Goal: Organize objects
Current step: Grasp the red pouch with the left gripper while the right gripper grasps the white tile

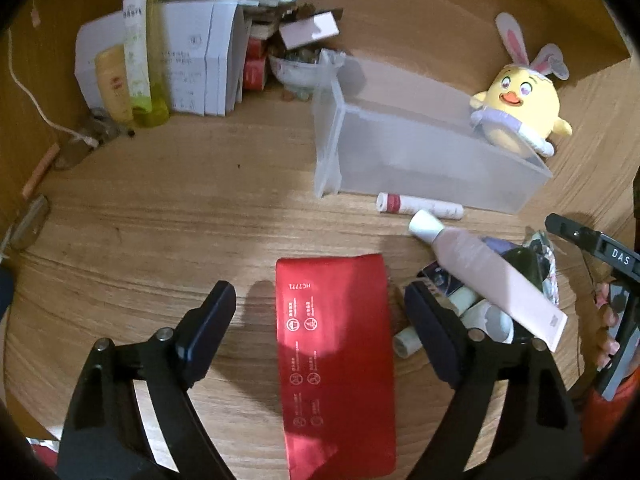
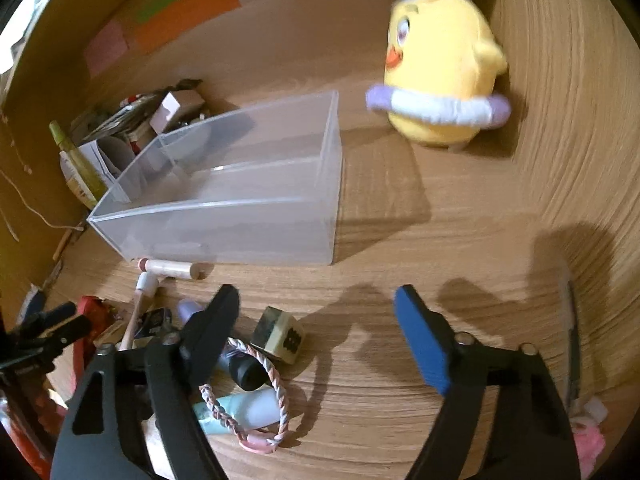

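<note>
Nearest the left tool (image 1: pixel 320 308), whose jaws gape with nothing gripped, a red pouch (image 1: pixel 334 360) lies flat on the table (image 1: pixel 160 220) between them. Beyond it stands a clear bin (image 1: pixel 420 160). Over bare wood beside a braided bracelet (image 2: pixel 256 392), the right tool (image 2: pixel 318 304) also stands open and empty.

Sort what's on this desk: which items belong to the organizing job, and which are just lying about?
Job: clear bin, red pouch, pink tube, small white tube, braided cord, both open grippers.

Lying about: plush chick, white boxes, green bottle, sticky notes.
</note>
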